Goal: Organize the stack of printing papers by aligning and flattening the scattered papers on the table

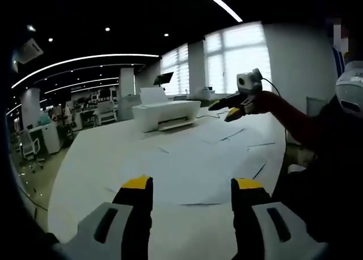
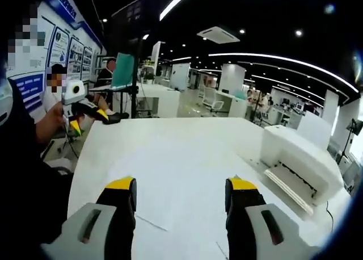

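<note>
Left gripper view: the left gripper (image 1: 191,186) hangs above the near edge of a white table (image 1: 85,163), jaws spread wide with nothing between them. Loose white papers (image 1: 198,158) lie scattered flat over the tabletop ahead, overlapping at skewed angles, their edges showing as thin dark lines. A white printer (image 1: 165,112) stands at the far end of the table. The right gripper (image 1: 227,109) enters from the right, held in the air over the far right part of the table; whether its jaws are apart cannot be told here. Right gripper view: the right gripper (image 2: 180,191) is above the table (image 2: 170,141), jaws parted and empty, with a paper (image 2: 164,209) lying flat just beneath them. The printer (image 2: 298,163) sits to the right near the table edge. The left gripper (image 2: 91,115) appears at the left, off the table corner
</note>
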`<state>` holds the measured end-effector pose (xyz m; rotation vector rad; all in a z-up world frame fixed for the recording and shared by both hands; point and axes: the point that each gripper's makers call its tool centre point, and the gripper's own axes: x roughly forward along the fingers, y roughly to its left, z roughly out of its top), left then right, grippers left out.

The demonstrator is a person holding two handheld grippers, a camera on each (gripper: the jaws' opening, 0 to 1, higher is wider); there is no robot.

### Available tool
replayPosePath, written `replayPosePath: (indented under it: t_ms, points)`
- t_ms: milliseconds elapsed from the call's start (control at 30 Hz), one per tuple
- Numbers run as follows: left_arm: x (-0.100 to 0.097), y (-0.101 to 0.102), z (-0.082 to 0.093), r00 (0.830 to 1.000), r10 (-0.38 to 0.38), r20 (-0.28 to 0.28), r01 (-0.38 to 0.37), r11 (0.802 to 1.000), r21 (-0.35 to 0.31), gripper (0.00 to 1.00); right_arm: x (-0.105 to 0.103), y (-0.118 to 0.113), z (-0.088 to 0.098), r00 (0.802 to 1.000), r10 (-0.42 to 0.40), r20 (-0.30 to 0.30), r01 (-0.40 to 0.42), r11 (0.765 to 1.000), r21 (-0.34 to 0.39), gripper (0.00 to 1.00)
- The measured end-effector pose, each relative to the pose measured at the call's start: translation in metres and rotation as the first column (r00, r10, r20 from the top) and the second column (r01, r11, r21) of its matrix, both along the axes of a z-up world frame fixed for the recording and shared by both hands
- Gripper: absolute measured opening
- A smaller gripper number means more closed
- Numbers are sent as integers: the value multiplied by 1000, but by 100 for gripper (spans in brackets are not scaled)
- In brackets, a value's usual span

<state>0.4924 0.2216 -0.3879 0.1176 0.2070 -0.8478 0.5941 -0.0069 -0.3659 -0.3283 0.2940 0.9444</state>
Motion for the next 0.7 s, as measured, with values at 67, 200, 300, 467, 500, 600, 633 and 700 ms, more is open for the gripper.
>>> replayPosePath:
  t_ms: [67, 200, 300, 467, 500, 600, 633, 700]
  points:
    - [1, 0, 1, 1000, -1, -1, 1, 1000, -3, 60, 4, 4, 3, 1000, 7, 1, -7, 1000, 1, 59]
    - [4, -1, 2, 1000, -2, -1, 2, 1000, 0, 60, 13, 13, 9, 1000, 22, 9, -22, 1000, 3, 59]
    - [6, 0, 2, 1000, 0, -1, 0, 1000, -1, 60, 17, 20, 10, 999, 37, 13, -37, 999, 1, 59]
    - [8, 2, 1, 1000, 7, -7, -7, 1000, 1, 60, 25, 32, 3, 998, 61, 2, -61, 998, -8, 59]
    - [8, 2, 0, 1000, 8, -8, -8, 1000, 0, 60, 27, 34, 2, 998, 65, -1, -65, 998, -8, 59]
    - [10, 4, -2, 1000, 15, -14, -15, 1000, -1, 60, 32, 39, -2, 997, 72, -9, -72, 997, -9, 59]
    - [11, 4, -4, 1000, 15, -17, -15, 1000, -1, 60, 35, 40, -3, 997, 73, -10, -73, 997, -8, 59]
    - [13, 4, -6, 1000, 13, -23, -13, 1000, 0, 60, 41, 43, -4, 997, 75, -16, -75, 997, -4, 59]
